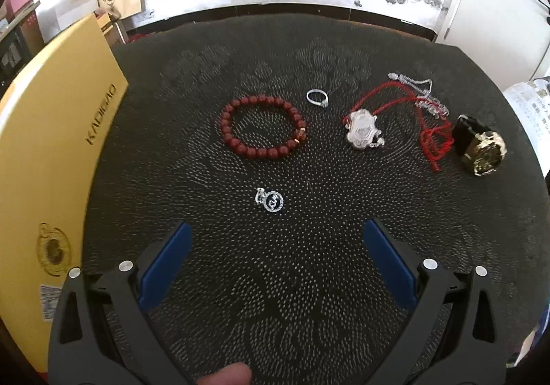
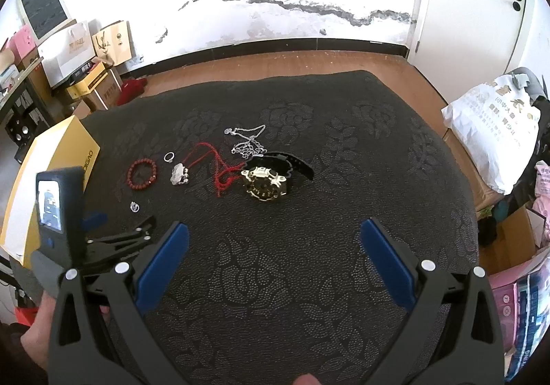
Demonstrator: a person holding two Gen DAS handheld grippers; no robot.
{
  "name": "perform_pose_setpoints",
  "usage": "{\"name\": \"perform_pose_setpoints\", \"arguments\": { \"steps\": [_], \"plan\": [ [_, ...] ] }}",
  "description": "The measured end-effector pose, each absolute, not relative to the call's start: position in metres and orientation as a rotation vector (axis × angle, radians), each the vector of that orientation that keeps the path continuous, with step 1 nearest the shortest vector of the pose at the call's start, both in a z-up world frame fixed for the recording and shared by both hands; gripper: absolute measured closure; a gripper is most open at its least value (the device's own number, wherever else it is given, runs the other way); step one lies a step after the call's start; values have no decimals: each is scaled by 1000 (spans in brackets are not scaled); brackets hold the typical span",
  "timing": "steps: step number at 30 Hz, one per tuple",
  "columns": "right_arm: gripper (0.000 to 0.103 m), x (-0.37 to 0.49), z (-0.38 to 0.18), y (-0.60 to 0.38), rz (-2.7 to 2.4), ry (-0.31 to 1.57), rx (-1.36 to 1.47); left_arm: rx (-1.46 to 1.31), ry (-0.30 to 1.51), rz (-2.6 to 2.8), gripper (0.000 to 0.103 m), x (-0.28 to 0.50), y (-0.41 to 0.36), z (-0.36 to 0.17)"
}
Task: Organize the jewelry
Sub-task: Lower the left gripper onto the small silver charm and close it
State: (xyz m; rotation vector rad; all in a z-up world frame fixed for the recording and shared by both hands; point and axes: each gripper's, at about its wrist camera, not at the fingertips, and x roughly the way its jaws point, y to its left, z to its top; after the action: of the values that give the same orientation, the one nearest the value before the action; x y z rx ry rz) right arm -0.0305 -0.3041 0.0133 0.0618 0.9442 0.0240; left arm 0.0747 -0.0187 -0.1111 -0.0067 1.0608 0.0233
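Just beyond the wide-open, empty left tongs (image 1: 275, 264), small silver pendant (image 1: 270, 201); right tongs (image 2: 275, 261) likewise.

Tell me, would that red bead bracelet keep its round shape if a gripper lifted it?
Probably not: the red bead bracelet looks like separate beads on a string, so it would likely sag. Its round beads may slip between flat fingers.

Box (image 1: 51, 158) on tabletop's (image 1: 309, 281) left edge. Mid-tabletop, L to R: bracelet (image 1: 262, 126), ring (image 1: 317, 98) behind it, pendant (image 1: 361, 128), chain (image 1: 421, 92) toward far edge, watch (image 1: 481, 146). Small charm (image 1: 270, 200) before bracelet.
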Motion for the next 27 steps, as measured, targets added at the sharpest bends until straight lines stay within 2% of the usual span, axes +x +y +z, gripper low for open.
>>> {"name": "perform_pose_setpoints", "arguments": {
  "steps": [19,21,25,27],
  "plan": [
    [6,-22,0,-334,14,970,98,-16,990,77,8,78,-24,-122],
    [6,-21,0,-334,18,972,100,-10,981,72,19,77,-26,-121],
    [6,-20,-1,-333,24,972,101,-8,962,72,34,76,-26,-117],
    [6,-20,-2,-332,27,975,103,-3,951,71,50,76,-26,-116]
  ]
}}
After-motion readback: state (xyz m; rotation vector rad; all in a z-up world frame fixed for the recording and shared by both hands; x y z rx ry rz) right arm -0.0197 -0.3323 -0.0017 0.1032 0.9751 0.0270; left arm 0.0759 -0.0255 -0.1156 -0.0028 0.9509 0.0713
